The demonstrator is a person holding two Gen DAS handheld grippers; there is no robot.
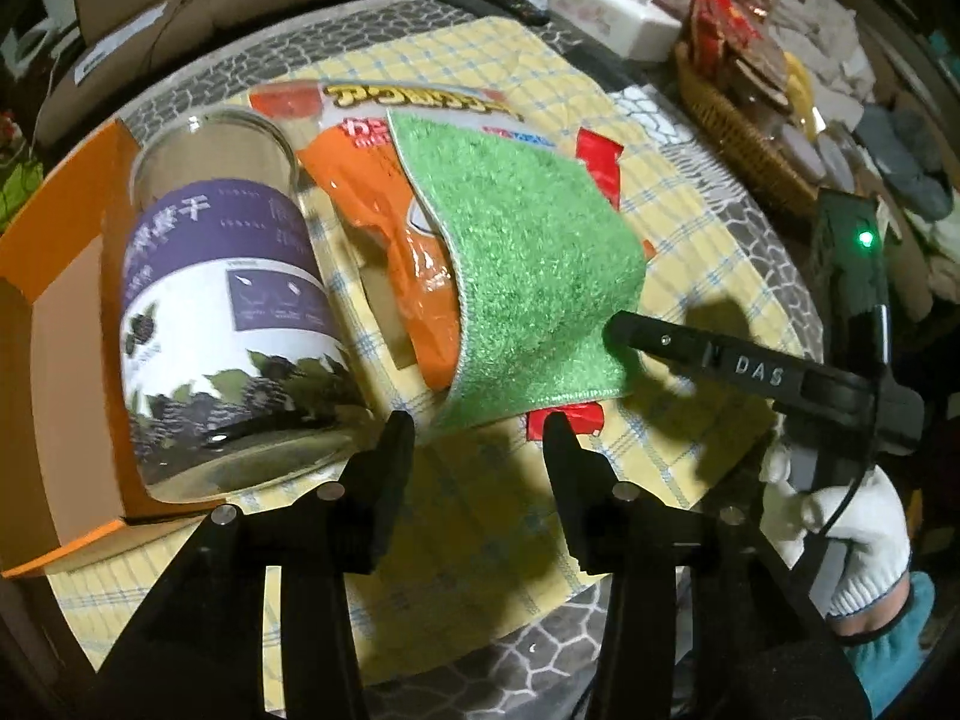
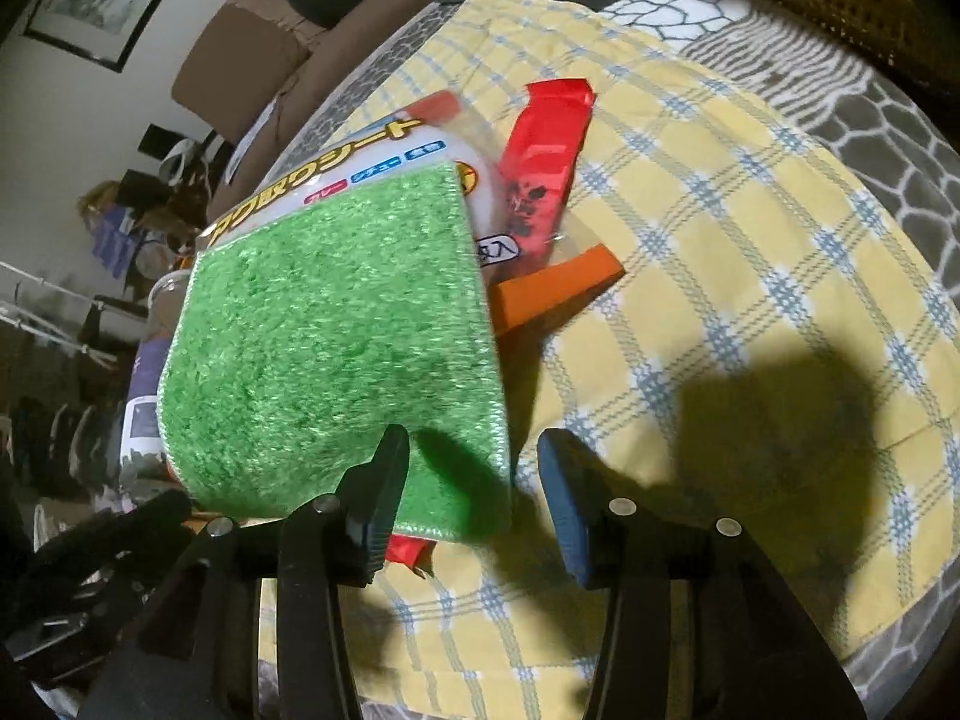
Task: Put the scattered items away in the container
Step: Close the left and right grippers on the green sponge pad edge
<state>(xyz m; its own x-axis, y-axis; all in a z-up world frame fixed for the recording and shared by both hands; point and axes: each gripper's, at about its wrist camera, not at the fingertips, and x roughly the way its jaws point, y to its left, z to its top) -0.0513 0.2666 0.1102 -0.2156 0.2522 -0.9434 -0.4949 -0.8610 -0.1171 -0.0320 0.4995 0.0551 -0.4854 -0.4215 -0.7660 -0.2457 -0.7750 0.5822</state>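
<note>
With both the left gripper point(image 1: 480, 426) and right gripper point(image 2: 474, 450) seen partly open and empty, the green cloth point(image 1: 528, 276) was left draped over the orange packet point(image 1: 384, 192), beside the jar point(image 1: 228, 324) and orange box point(image 1: 54, 312), presumably awaiting collection.

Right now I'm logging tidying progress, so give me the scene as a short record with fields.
container: orange box, open, at the table's left
in container: clear jar with purple label, lying on its side
top of pile: green cloth, draped over an orange packet
underneath: red wrapper
left gripper: open, empty
right gripper: open, beside the cloth's edge
</note>
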